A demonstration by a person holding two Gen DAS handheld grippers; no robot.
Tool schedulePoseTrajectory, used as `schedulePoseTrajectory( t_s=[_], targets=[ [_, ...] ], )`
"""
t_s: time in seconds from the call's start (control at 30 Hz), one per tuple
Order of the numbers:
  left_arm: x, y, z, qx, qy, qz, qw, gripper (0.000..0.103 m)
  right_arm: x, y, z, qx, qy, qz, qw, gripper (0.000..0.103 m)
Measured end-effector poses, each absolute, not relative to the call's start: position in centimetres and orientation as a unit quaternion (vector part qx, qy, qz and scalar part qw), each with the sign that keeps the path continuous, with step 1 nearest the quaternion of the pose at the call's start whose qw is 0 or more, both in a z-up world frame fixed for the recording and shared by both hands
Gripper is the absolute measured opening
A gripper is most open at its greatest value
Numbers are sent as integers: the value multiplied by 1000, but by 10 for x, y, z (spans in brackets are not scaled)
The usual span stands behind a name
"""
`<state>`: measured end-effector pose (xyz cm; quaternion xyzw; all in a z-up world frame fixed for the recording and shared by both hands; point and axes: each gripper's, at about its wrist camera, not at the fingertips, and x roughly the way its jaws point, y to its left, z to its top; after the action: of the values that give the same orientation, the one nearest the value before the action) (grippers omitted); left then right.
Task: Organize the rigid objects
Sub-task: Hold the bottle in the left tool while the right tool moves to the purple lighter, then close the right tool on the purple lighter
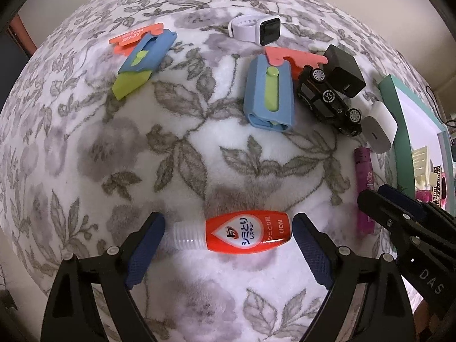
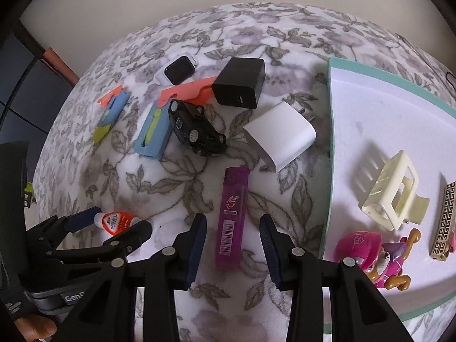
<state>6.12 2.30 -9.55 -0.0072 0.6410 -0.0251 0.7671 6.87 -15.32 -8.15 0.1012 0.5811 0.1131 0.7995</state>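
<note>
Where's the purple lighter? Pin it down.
In the right wrist view, the purple lighter lies on the floral blanket between the open right gripper's fingers, below the white charger.

The black toy car (image 2: 196,129) is hiding part of the coral card (image 2: 188,94) behind it, and the black charger (image 2: 240,84) is covering that card's far end. In the left wrist view the right gripper (image 1: 379,202) is blocking the lower end of the purple lighter (image 1: 363,191), while the tray (image 1: 399,131) is running off the right edge. The small print on the lighter is reading as a blur.
</note>
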Motion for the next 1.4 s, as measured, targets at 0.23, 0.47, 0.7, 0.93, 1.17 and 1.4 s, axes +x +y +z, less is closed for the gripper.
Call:
schedulePoseTrajectory(
  t_s=[0.23,0.47,0.7,0.93,1.17,1.4],
  targets=[
    [60,33,-90,-23,638,-19,769,79,69,-151,-84,97,584,109,799,41],
    [59,32,-89,-19,639,-19,769,79,70,-144,-85,70,583,102,803,38],
    [59,29,-90,-13,637,-16,770,79,68,-121,-85,-13,574,78,815,27],
    [58,28,-90,-3,635,-14,772,79,71,-117,-82,-12,573,80,816,21],
    [60,25,-90,-5,637,-9,771,79,67,-134,-75,27,579,94,809,21],
    [59,30,-83,-43,636,-1,770,79,61,-161,-62,107,574,113,804,19]
  ],
)
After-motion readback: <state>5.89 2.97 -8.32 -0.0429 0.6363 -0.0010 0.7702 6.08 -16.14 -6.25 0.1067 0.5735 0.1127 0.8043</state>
